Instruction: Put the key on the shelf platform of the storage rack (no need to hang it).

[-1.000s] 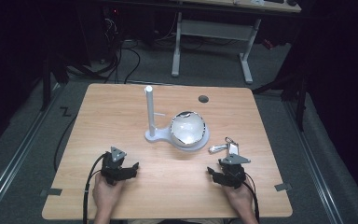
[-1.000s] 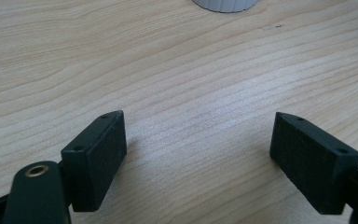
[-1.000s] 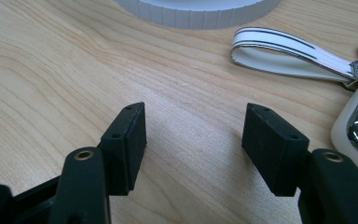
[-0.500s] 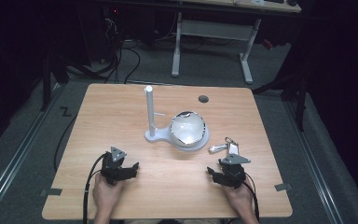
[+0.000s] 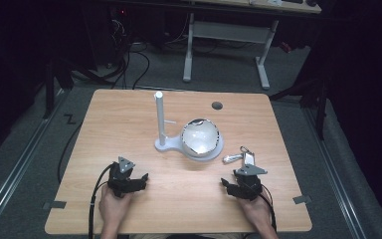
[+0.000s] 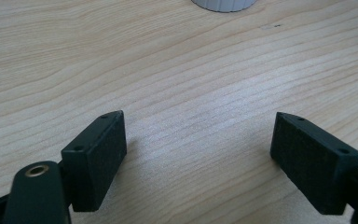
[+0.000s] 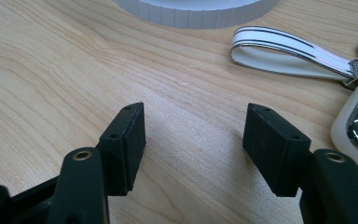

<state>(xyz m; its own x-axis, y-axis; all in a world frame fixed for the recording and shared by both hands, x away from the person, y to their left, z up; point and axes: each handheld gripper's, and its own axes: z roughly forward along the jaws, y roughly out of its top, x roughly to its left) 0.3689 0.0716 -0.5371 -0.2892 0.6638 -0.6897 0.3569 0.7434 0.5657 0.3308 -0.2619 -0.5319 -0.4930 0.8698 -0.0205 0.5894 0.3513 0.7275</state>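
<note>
While I hold both hands low at the near edge of the pale wooden surface (image 5: 129, 114), my right tongs (image 7: 193, 142) stand spread with nothing between the pads, and my left tongs (image 6: 198, 154) gape wider over bare wood. Just beside the right tongs lies the white car key fob with its white strap and metal ring (image 7: 354, 126), the strap (image 7: 289, 51) running toward the white ribbed base of a stand (image 7: 196, 11). That stand carries a shiny round bowl (image 5: 200, 137) and an upright white post with a short peg (image 5: 159, 119). Coming in crooked, I judge, a pad could nudge the fob aside, or snag the strap alone and leave the fob dangling.
</note>
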